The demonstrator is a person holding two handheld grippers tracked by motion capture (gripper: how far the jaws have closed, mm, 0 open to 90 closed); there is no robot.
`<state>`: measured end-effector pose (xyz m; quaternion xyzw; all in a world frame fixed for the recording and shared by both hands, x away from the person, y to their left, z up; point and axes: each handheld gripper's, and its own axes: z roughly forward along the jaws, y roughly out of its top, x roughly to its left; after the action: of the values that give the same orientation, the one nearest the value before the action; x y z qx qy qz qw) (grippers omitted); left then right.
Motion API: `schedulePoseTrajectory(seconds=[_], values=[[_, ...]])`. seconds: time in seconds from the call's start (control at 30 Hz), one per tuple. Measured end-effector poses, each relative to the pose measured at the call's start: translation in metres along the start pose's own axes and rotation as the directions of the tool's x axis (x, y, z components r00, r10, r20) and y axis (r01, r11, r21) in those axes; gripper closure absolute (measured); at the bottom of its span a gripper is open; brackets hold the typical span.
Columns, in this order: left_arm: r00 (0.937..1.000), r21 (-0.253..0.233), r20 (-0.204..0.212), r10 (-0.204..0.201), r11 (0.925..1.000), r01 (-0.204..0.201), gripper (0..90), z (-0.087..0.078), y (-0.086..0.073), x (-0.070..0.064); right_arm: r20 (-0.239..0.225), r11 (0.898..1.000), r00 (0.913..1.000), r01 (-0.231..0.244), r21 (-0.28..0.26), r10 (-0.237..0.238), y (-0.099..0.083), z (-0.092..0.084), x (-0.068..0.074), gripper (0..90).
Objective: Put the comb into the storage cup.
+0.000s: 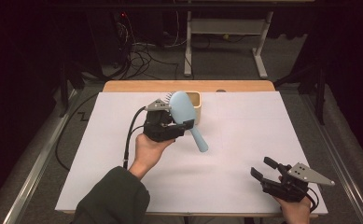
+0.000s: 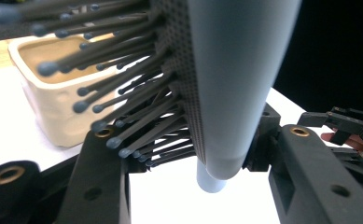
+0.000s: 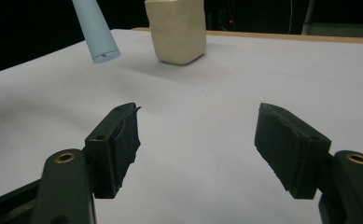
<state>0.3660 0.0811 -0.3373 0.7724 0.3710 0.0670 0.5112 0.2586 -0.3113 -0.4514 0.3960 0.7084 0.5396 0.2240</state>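
Right gripper [image 1: 262, 171] hovering near right table edge, jaws standing wide, holding nothing. Left gripper [image 1: 181, 125] clamping light-blue hairbrush [image 1: 184, 112] by its head, mid-table (handle pointing near-right). Beige cup [image 1: 196, 105] sitting just beyond, far side.

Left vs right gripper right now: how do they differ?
The left gripper is shut on the light blue plastic hairbrush; the right gripper is open and holds nothing. The left is raised near the cream square cup; the right sits low at the white table's near right corner. Both are black, two-jawed and hand-held.
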Motion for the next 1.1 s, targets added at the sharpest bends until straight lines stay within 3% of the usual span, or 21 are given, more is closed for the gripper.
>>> schedulePoseTrajectory(seconds=[0.23,0.3,0.4,0.53,1.1], values=[[0.9998,-0.006,-0.022,0.001,1.0000,-0.002,54.7,-0.001,0.008,0.004,0.006,1.000,0.9998,0.016,0.005,-0.016,-0.003,-0.001,0.000,30.8],[0.9999,-0.012,-0.017,0.002,0.9999,-0.002,54.6,-0.002,0.012,0.004,0.007,1.000,1.0000,0.004,-0.012,-0.004,-0.004,-0.003,0.000,30.3],[0.9998,-0.006,-0.019,0.003,1.0000,-0.003,54.6,0.000,0.018,0.001,0.013,0.999,0.9997,0.022,-0.045,-0.022,-0.003,-0.006,0.001,29.9],[0.9994,-0.001,-0.025,0.024,0.9997,-0.024,54.6,0.003,0.025,-0.001,0.016,0.999,0.9996,0.022,-0.032,-0.022,-0.004,-0.005,-0.001,29.7],[0.9967,-0.004,-0.074,0.034,0.9994,-0.034,54.6,0.006,0.055,0.005,0.034,1.000,0.9994,0.000,-0.017,0.001,-0.007,-0.004,-0.005,30.6]])
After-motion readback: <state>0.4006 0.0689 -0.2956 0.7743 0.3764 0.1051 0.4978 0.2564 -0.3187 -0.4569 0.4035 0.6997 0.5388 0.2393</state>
